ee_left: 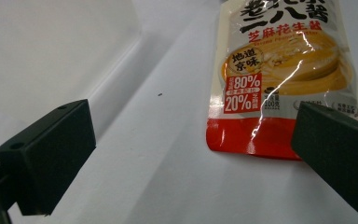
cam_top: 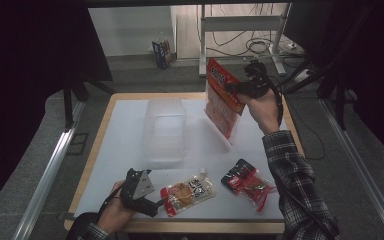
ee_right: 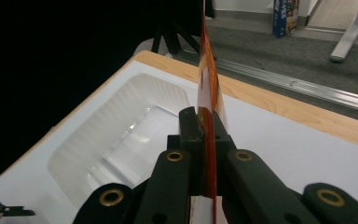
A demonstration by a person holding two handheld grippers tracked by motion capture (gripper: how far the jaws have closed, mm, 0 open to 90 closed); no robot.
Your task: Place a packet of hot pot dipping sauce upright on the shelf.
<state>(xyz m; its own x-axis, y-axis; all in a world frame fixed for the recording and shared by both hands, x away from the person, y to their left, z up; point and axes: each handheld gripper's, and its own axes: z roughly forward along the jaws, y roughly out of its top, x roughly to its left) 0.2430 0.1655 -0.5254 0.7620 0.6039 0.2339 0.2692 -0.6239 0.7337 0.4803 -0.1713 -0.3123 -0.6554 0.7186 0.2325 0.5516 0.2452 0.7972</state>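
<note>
I am looking down on a wood-edged worktop [cam_top: 96, 150] covered by a white sheet, with grey floor around it, a dark drape at ten o'clock and a metal frame with loose cables at one o'clock.

My right hand-held gripper [cam_top: 235, 87] sits high at one o'clock, its jaws pressed together on the top edge of a large red and orange printed plastic snack bag [cam_top: 221, 102]. The bag hangs below the grip, clear of the sheet, its lower clear edge above the worktop's right half. In the right gripper view the bag [ee_right: 208, 88] runs edge-on straight between the two black jaws.

At the centre, towards eleven o'clock, lies a clear rectangular plastic tub [cam_top: 164, 129]; I see it from the right gripper view too [ee_right: 116, 140], to the left of the hanging bag.

My left hand-held gripper [cam_top: 156, 206] rests at seven o'clock with its jaws wide apart and nothing between them. Just beside it, at six o'clock, lies a flat pouch of sesame sauce with a red base and a beige face [cam_top: 188, 192]; in the left gripper view its red bottom edge [ee_left: 256, 137] lies near the right-hand jaw.

At five o'clock lies a small black and red sachet [cam_top: 247, 182], well apart from the tub.
</note>
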